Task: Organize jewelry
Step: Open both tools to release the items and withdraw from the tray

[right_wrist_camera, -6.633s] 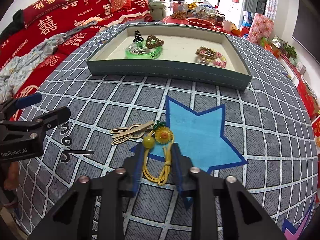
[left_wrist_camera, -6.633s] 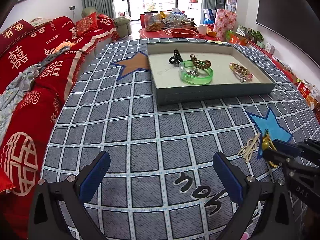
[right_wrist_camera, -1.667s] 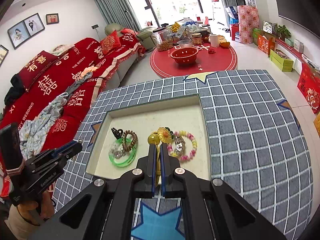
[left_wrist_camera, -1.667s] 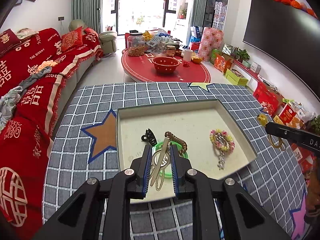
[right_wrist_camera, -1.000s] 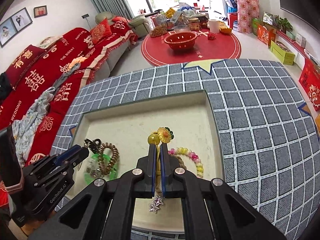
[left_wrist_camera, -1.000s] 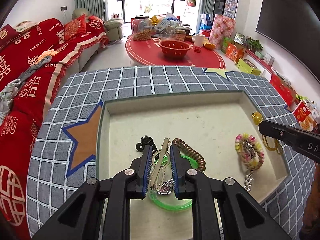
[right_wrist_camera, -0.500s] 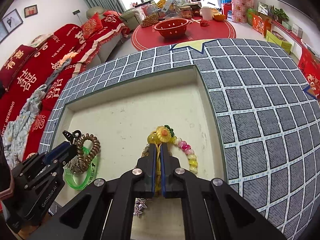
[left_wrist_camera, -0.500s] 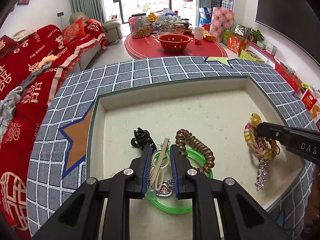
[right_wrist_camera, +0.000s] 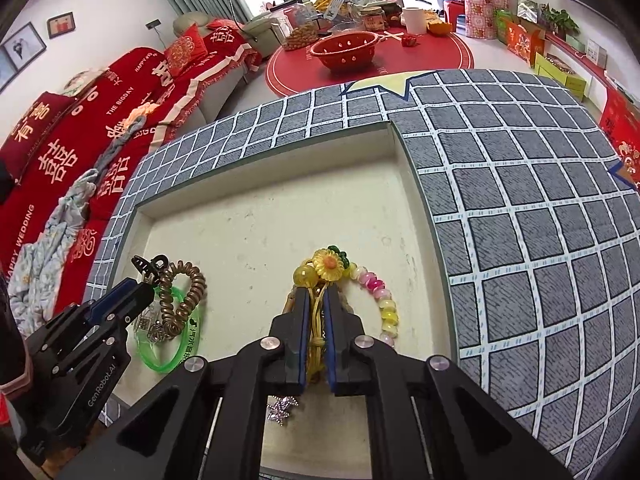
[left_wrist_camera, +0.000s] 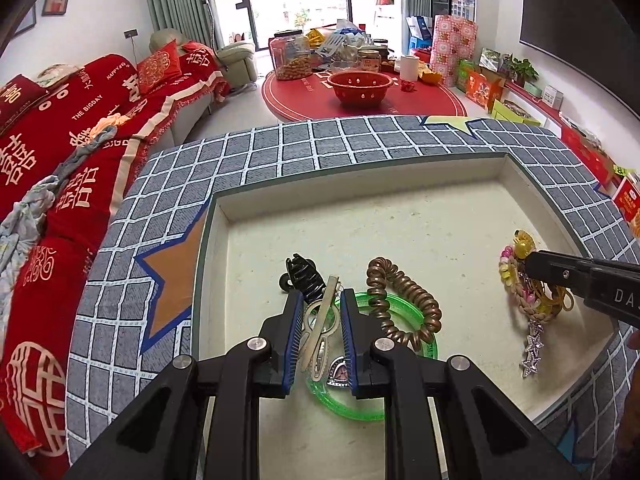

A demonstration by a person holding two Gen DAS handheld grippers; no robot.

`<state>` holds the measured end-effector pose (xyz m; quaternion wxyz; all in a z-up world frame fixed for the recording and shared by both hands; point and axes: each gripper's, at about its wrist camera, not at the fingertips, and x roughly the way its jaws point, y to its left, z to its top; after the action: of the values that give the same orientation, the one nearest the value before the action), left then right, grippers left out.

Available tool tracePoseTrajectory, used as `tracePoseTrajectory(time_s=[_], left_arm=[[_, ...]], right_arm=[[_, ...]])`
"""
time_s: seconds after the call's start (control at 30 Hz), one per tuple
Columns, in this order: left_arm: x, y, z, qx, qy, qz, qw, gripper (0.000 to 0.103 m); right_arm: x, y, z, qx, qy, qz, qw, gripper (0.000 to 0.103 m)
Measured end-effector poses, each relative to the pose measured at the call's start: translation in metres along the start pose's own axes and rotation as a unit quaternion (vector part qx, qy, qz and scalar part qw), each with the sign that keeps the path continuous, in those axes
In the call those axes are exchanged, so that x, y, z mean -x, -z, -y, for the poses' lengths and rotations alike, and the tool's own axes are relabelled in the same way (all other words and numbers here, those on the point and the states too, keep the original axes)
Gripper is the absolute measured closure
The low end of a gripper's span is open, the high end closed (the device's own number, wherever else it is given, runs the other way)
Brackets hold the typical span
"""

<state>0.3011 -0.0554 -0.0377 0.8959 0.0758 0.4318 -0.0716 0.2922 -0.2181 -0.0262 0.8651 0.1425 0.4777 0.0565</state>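
My left gripper [left_wrist_camera: 320, 300] is shut on a pair of beige hair clips [left_wrist_camera: 320, 322], held just above the green bangle [left_wrist_camera: 344, 404] in the grey tray [left_wrist_camera: 202, 280]. A brown coil hair tie [left_wrist_camera: 404, 292] and a black claw clip [left_wrist_camera: 302, 272] lie beside the bangle. My right gripper [right_wrist_camera: 316, 300] holds the yellow flower hair tie [right_wrist_camera: 328, 264] low over the bead bracelet [right_wrist_camera: 384, 300] on the tray's right side. Its jaws are opening, and the yellow cords still fill the narrow gap between the pads.
The tray sits on a grey checked cloth [right_wrist_camera: 520, 200] with star patches. A silver star charm [right_wrist_camera: 282, 408] lies under the right gripper. A red sofa [left_wrist_camera: 60, 140] stands to the left, and a red round table [left_wrist_camera: 360, 96] with a bowl and jars beyond.
Both grippers have come lower into the tray. The yellow hair tie now lies against the bead bracelet, and the right pads have parted slightly. The left grip is unchanged.
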Motion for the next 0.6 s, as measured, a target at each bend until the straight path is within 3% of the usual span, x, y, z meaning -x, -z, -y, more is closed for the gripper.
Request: tracePoseTrajectory(time_s=[0.2,0.33,0.4,0.43,0.47,0.6], left_arm=[[0.003,-0.001,-0.001,0.002,0.001,0.002,1.0000,0.071],[0.006,-0.001,0.001,-0.001,-0.007,0.008,0.9999,0.071],[0.008,-0.002,0.002,-0.001,-0.009,0.010,0.9999,0.049],[0.011,-0.001,0.002,0.002,-0.013,0.015,0.9998,0.015],[0.016,-0.001,0.001,0.006,-0.019,0.028,0.9994,0.008],[0.026,-0.004,0.004,-0.006,-0.021,0.047,0.9986,0.008]], right_arm=[[0.005,0.001,-0.005,0.004,-0.011,0.006,1.000,0.062],[0.011,0.000,-0.008,0.001,-0.017,0.013,1.000,0.058],[0.016,0.000,-0.008,-0.001,-0.019,0.018,1.000,0.055],[0.018,0.000,-0.008,-0.002,-0.019,0.021,1.000,0.055],[0.020,0.000,-0.008,-0.003,-0.019,0.023,1.000,0.055],[0.030,-0.001,-0.005,-0.008,-0.018,0.032,0.999,0.055]])
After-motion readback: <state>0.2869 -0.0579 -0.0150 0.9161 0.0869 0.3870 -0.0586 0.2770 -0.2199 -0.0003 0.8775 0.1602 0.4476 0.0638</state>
